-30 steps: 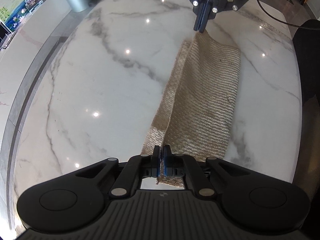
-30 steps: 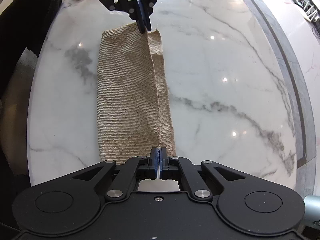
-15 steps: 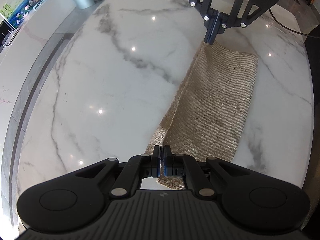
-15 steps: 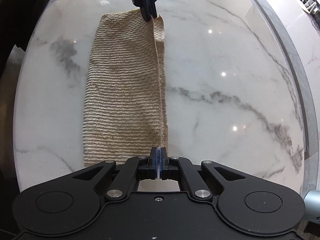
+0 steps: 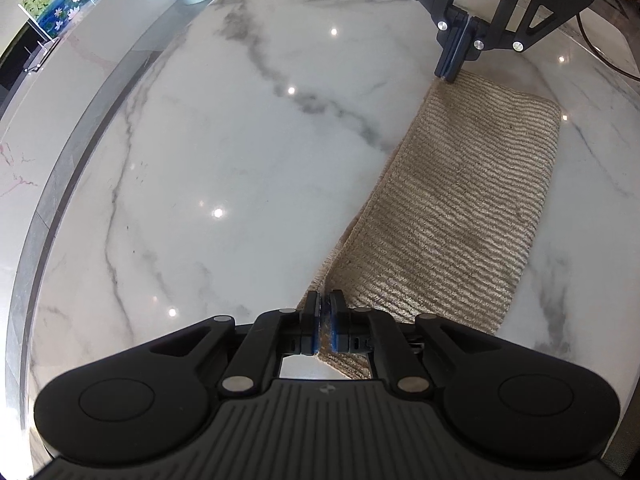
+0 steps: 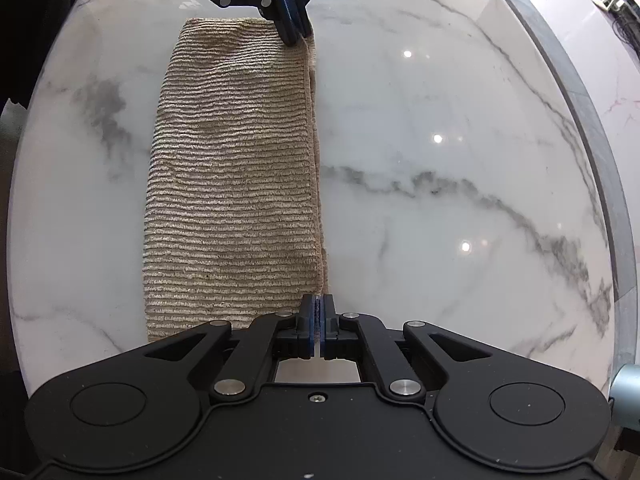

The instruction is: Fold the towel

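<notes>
Beige ribbed terry towel [image 6: 236, 184] lies flat on the white grey-veined marble surface [image 6: 440, 140] as a long, narrow band, doubled lengthwise: two edges run stacked along its side toward 3 o'clock in the right wrist view. First fold therefore looks done; layers line up closely, with only a thin strip of the lower edge showing past the upper one.

Left tool [image 5: 325, 312]: blue pads at the towel's near corner, at 6 o'clock in its own view. Its jaws have just been opening; a sliver of cloth stands between them, but the pads now sit slightly apart and do not appear to press it. Judged: release under way at this corner.

Right tool [image 6: 319, 316]: pads together, clamped on the opposite end's corner, cloth edge visible in the slit. In the left wrist view the same tool shows at 1 o'clock, tip down at the towel's far corner, touching or very near the surface.

Remaining, as judged: let go on the right side, then regrasp and bring one short end over the other at least once to reach a compact shape. Towel sits well inside the rim of the surface, so there is room for that.
</notes>
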The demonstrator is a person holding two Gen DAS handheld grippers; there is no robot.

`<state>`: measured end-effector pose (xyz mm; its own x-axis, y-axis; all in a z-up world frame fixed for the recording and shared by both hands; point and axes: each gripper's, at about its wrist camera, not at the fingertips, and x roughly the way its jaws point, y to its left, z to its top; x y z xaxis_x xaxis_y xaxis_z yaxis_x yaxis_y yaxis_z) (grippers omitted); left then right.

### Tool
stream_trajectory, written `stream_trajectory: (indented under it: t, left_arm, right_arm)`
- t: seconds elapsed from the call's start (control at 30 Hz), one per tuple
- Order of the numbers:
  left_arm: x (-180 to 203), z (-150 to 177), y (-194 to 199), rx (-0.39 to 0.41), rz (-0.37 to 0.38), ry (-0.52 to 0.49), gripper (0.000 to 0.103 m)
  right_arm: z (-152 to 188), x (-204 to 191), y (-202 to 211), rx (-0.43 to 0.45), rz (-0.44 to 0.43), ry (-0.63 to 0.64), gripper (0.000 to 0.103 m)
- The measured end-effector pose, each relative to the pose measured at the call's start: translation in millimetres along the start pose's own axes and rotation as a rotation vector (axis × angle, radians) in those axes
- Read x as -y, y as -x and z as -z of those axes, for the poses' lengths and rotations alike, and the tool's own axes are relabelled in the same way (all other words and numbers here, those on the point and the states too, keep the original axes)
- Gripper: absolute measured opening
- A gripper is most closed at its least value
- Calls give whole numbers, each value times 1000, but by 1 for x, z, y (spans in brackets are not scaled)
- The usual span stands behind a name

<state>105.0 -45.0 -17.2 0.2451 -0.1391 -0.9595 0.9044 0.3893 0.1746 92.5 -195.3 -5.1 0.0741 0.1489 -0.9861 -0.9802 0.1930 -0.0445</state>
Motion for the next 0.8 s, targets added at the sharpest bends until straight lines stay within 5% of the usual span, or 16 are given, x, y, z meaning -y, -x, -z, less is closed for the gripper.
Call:
stream_trajectory:
  t: [0.17, 0.37, 0.53, 0.8]
  left_arm:
    - [0, 5, 0, 32, -83, 22, 41]
    - [-2, 12, 5, 48, -104, 69, 41]
    - [-3, 19, 17, 65, -91, 144, 41]
    - [9, 33, 43, 109, -104, 275, 41]
  right_arm:
    - [4, -1, 1, 9, 29, -10, 11]
    - [8, 1, 5, 8, 71, -74, 28]
    - [17, 1, 15, 22, 56, -176, 29]
    - [37, -2, 38, 115, 31, -522, 31]
